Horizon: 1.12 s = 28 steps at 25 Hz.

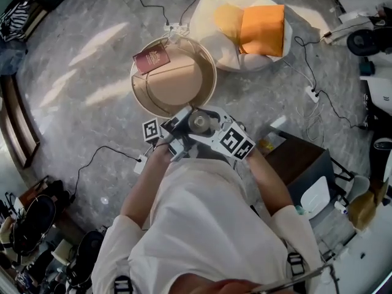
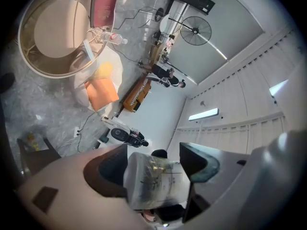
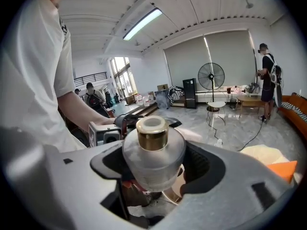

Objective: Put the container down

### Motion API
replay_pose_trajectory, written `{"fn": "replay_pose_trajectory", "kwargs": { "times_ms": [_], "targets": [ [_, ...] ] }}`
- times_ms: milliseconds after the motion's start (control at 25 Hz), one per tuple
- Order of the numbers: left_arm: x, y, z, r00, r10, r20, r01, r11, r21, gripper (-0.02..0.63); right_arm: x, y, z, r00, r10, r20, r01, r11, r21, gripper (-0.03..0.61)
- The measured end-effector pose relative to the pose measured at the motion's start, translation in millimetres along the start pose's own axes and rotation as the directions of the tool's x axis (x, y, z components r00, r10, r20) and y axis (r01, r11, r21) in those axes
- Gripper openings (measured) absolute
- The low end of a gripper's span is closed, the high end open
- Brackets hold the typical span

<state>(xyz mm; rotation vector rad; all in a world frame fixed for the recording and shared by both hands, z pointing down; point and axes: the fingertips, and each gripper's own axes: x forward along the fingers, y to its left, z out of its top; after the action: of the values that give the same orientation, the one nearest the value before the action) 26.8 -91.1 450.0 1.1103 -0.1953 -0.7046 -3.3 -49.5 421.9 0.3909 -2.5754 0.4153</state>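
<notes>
Above the grey stone floor, close before the person's chest: one container, small, with a clouded clear body and a gold cap, held off the ground by both tools at once.

- **Left gripper**: jaws closed on the container's sides.
- **Right gripper**: jaws likewise clamped on it, from the opposite side.

**By view**
- Head view only: the cap seen from above as a round disc, with the two grippers meeting round it. They sit just short of the near rim of a round rimmed table, the nearest thing below.
- Left gripper view only: the container's side wall, with dark print on it, filling the gap between the jaws.
- Right gripper view only: the gold cap and rounded shoulder, with the left gripper and the person's forearm behind them.

**Surroundings**
- Red booklet on the table's far-left rim.
- White beanbag beyond the table, bearing an orange cushion.
- Plastic bottle between table and beanbag, plain in the left gripper view.
- Dark side table at the person's right.
- Cables and a power strip across the floor.
- Standing fan and a standing person, far off in the right gripper view.
</notes>
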Motion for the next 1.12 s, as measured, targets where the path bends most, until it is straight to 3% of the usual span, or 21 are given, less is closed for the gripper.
{"fn": "replay_pose_trajectory", "kwargs": {
  "times_ms": [360, 640, 1120],
  "targets": [
    [-3.3, 33.7, 57.6, 0.996, 0.068, -0.060, -0.070, 0.997, -0.036, 0.318, 51.3, -38.8, -24.0, 0.998, -0.058, -0.003, 0.058, 0.986, 0.154, 0.336],
    [-4.9, 73.7, 101.8, 0.994, 0.095, -0.058, -0.099, 0.993, -0.062, 0.318, 88.7, -71.7, -58.3, 0.993, -0.113, -0.018, 0.114, 0.966, 0.230, 0.336],
    [-13.0, 168.7, 162.2, 0.986, 0.162, -0.037, -0.164, 0.985, -0.060, 0.318, 132.8, -141.3, -151.6, 0.979, -0.198, -0.052, 0.204, 0.924, 0.325, 0.336]
  ]
}}
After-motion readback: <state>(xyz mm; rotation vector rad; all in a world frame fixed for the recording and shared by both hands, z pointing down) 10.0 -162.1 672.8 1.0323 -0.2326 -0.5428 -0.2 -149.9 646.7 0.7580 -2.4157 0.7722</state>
